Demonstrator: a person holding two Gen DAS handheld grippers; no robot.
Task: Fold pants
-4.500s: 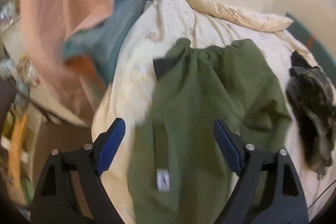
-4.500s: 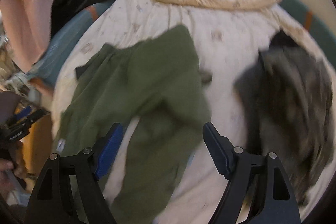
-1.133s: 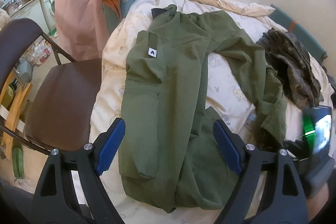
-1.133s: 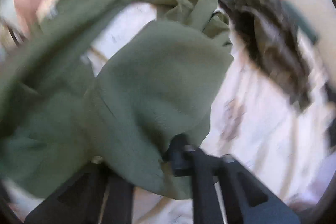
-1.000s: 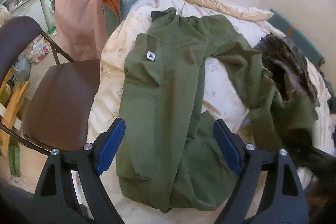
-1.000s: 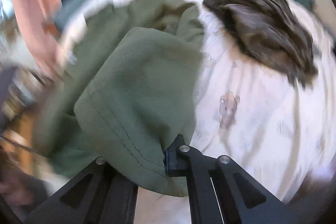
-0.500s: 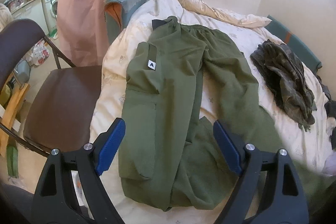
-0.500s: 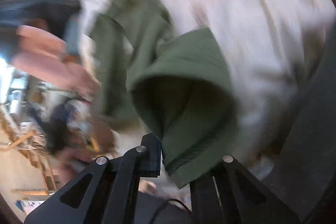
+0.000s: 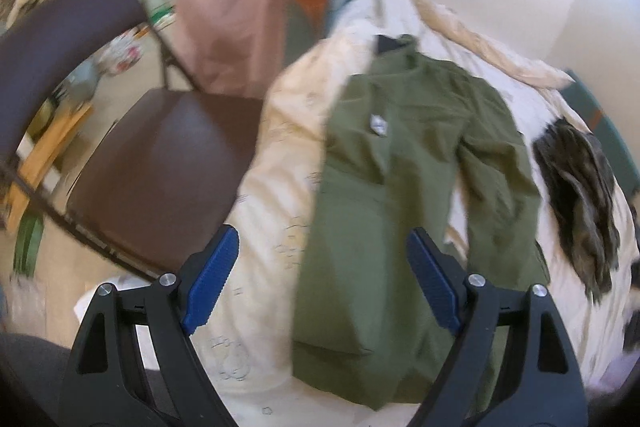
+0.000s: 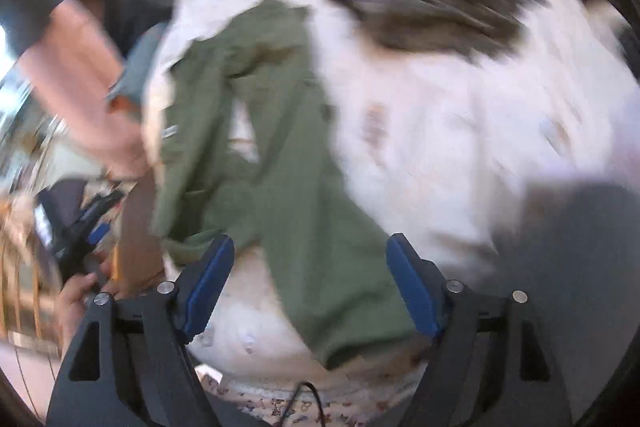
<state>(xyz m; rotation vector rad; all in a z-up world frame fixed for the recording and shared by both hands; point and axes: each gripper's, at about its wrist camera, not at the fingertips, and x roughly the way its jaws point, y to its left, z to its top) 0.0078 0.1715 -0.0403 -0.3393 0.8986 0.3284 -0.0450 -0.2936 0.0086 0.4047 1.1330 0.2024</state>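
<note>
Green pants (image 9: 404, 183) lie spread across the bed (image 9: 276, 155).

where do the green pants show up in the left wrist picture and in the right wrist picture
Left wrist: green pants lie right of centre on the cream bedspread, waistband farthest away.
Right wrist: green pants run from upper left down to bottom centre.
Shared landmark: the dark camouflage garment, to their right in both.

soft cloth on a bed, hard plastic in the foreground

the green pants (image 9: 404, 195) are matt woven cloth with a small white label; the cream quilt (image 9: 276, 155) is soft printed fabric; the chair seat (image 9: 160, 163) looks like smooth brown vinyl with a faint sheen; the left gripper (image 9: 320, 283) is matt black plastic with ribbed blue pads (image 9: 210, 281) and shiny metal screws
</note>
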